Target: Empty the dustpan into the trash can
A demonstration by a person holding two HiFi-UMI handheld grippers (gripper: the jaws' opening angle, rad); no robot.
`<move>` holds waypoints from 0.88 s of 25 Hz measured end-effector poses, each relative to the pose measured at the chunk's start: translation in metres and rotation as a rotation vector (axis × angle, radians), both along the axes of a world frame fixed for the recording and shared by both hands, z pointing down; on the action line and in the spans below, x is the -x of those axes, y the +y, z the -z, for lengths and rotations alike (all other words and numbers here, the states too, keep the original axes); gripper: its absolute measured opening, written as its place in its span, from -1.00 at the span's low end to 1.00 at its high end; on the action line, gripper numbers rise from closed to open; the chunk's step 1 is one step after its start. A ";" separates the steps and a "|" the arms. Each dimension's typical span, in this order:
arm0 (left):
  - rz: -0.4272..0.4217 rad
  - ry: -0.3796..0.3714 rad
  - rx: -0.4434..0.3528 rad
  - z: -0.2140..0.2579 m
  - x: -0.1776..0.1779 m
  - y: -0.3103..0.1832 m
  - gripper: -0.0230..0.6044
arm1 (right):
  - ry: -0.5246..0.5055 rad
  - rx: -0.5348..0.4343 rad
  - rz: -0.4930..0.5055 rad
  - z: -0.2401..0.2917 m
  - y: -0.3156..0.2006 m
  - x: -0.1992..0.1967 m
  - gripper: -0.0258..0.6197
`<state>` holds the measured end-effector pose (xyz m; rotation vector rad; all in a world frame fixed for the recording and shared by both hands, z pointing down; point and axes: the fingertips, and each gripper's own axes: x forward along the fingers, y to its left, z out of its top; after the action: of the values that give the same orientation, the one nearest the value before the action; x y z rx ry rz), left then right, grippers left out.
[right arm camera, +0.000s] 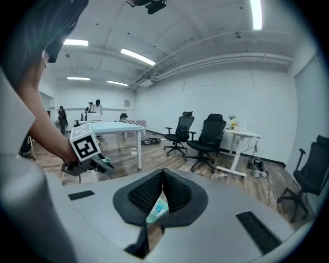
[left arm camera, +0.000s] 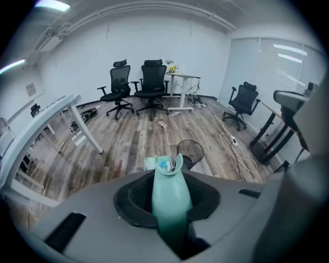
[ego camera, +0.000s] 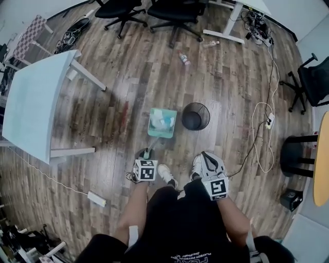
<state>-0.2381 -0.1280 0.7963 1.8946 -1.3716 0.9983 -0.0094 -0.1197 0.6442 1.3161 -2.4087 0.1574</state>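
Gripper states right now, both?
Left gripper: shut on the dustpan handle.
Right gripper: shut, nothing between the jaws.

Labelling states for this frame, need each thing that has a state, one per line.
left gripper: shut on the dustpan handle.
right gripper: shut, empty.
dustpan: holds litter, not yet tipped.
trash can: upright, open top, just beside the dustpan.
bottle: lying on the floor.

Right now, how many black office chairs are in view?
3. Two stand side by side at the far end, the left chair and the middle chair; a third chair stands by the right edge. More may be hidden.
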 end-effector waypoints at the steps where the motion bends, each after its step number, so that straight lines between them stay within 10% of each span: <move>1: -0.015 -0.003 -0.012 0.005 0.002 0.003 -0.62 | 0.003 -0.006 -0.039 0.001 0.005 -0.006 -0.85; 9: -0.046 -0.029 -0.084 0.047 0.002 0.025 -0.62 | -0.070 -0.037 -0.158 0.029 0.028 -0.035 -0.85; 22: -0.014 -0.096 -0.255 0.128 -0.073 0.067 -0.62 | -0.088 -0.094 -0.023 0.056 0.094 -0.086 -0.85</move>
<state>-0.1647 -0.0609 0.6683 2.0645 -1.6078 0.9700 0.0767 -0.0253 0.5878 1.4057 -2.5029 0.1114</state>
